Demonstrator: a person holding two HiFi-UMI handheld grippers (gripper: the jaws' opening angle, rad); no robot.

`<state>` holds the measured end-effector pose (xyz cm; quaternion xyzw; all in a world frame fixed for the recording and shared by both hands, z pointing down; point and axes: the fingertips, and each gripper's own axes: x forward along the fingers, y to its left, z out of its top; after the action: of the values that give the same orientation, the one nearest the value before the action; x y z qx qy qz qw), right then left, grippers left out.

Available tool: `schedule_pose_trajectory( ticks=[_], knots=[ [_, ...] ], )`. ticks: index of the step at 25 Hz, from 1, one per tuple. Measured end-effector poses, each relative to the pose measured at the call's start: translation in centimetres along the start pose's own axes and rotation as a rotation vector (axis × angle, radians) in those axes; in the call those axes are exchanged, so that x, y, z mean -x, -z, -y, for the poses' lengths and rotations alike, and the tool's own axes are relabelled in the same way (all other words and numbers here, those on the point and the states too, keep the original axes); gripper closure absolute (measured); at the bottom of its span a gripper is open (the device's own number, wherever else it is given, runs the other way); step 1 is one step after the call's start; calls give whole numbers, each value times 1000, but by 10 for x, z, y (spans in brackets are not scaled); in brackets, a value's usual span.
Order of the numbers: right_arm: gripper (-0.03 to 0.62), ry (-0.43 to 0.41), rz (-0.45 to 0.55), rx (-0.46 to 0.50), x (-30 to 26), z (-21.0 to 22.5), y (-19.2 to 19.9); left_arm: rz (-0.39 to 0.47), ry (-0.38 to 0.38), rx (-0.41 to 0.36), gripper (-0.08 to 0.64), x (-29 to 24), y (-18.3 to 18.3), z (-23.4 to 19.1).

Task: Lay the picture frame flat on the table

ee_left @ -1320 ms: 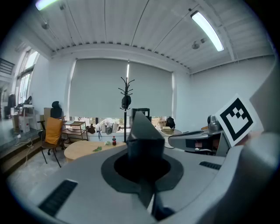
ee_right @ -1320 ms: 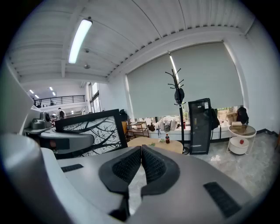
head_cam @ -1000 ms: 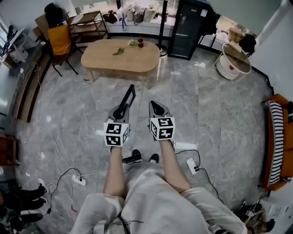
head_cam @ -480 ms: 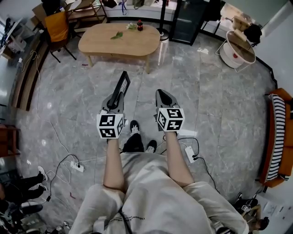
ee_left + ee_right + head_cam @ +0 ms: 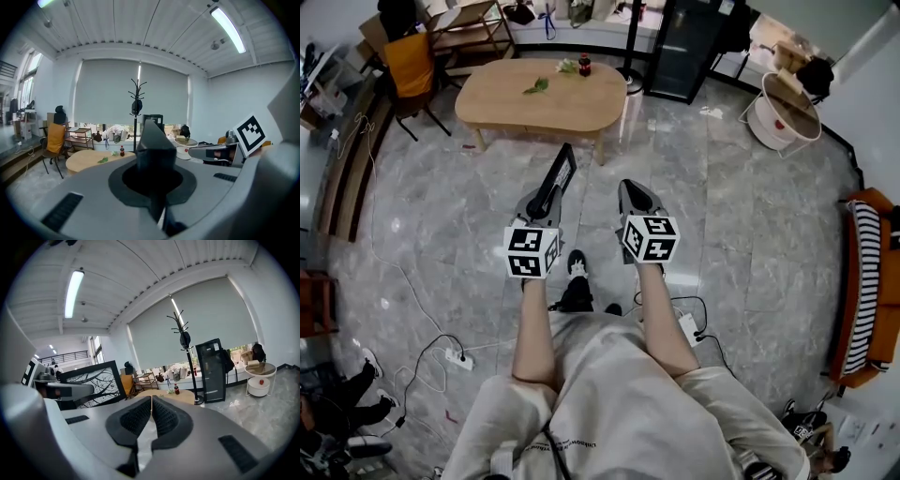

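In the head view, my left claw (image 5: 546, 204) is clamped on the bottom edge of a black rectangular picture frame (image 5: 562, 174). The frame stands up from the claw, seen nearly edge-on and leaning away from me. It is in the air over the grey marble floor (image 5: 722, 206), well short of the oval light-wood bench (image 5: 502, 101) ahead. My right claw (image 5: 630, 189) is just beside the left one at about the same height, and nothing sticks out of it. On the bench lie a small green leafy sprig (image 5: 535, 86) and, near the far edge, a dark bottle with a red cap (image 5: 584, 65). An orange chair (image 5: 410, 64) stands off the bench's left end.

In the left gripper view, the frame's dark edge fills the gap between my jaws, which are pressed against it from both sides. The bench shows low at the left, beyond the claw. My right claw's black-and-white marker cube (image 5: 251, 133) shows at the right.

In the right gripper view, my jaws are drawn together with their ridged pads meeting, and nothing is between them. Off to the left the frame shows its face, a black-and-white print of bare branches. A black coat stand (image 5: 184, 338) and a tall black glass-door cabinet (image 5: 213, 369) stand behind the bench.
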<state>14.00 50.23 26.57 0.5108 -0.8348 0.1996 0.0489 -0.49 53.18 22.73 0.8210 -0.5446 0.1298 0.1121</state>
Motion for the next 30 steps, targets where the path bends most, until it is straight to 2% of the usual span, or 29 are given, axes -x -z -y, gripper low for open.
schedule_pose_trajectory(
  ticks=[6,14,18,25,30],
  knots=[
    [557,32,1,-24,-61,7,-32,2,39,13,532,-44,-31,-47],
    [557,37,-49,2,-133,-18,-29,-34,73,52,532,-85,-24,-111],
    [557,63,-64,-13,-163,-22,-31,-21,83,76,532,-102,-37,-146],
    [557,94,-82,-17,-190,-22,-33,-28,113,95,532,-131,-46,-170],
    [557,83,-105,-10,-218,-10,-27,-49,105,124,532,-152,-30,-183]
  ],
)
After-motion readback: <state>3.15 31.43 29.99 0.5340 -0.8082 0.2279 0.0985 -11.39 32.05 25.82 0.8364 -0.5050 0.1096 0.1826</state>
